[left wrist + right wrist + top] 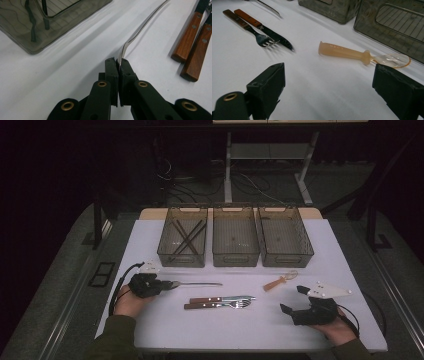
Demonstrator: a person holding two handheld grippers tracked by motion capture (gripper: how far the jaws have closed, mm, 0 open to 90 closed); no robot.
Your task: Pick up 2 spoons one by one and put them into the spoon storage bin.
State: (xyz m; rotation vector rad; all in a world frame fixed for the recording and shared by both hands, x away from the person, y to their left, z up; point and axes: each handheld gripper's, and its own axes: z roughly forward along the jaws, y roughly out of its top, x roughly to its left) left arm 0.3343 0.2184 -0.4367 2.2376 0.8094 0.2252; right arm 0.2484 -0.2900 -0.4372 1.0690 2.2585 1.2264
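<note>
A slim silver utensil [200, 283] lies on the white table, its long stem [142, 28] pointing away from my left gripper [167, 284]. That gripper [119, 62] is shut on the utensil's near end, which is hidden between the pads. A fork and a knife with wooden handles [220, 302] lie side by side at mid-table. Near the front right, my right gripper [292, 299] is open [329, 72] with nothing between its jaws. A spoon with an amber handle [347, 53] lies on the table just beyond it [280, 281].
Three smoky plastic bins stand in a row at the back: the left bin [181, 260] holds dark sticks, and the middle bin [235, 260] and right bin [287, 261] look bare inside. The wooden handles [192, 45] lie right of my left jaws.
</note>
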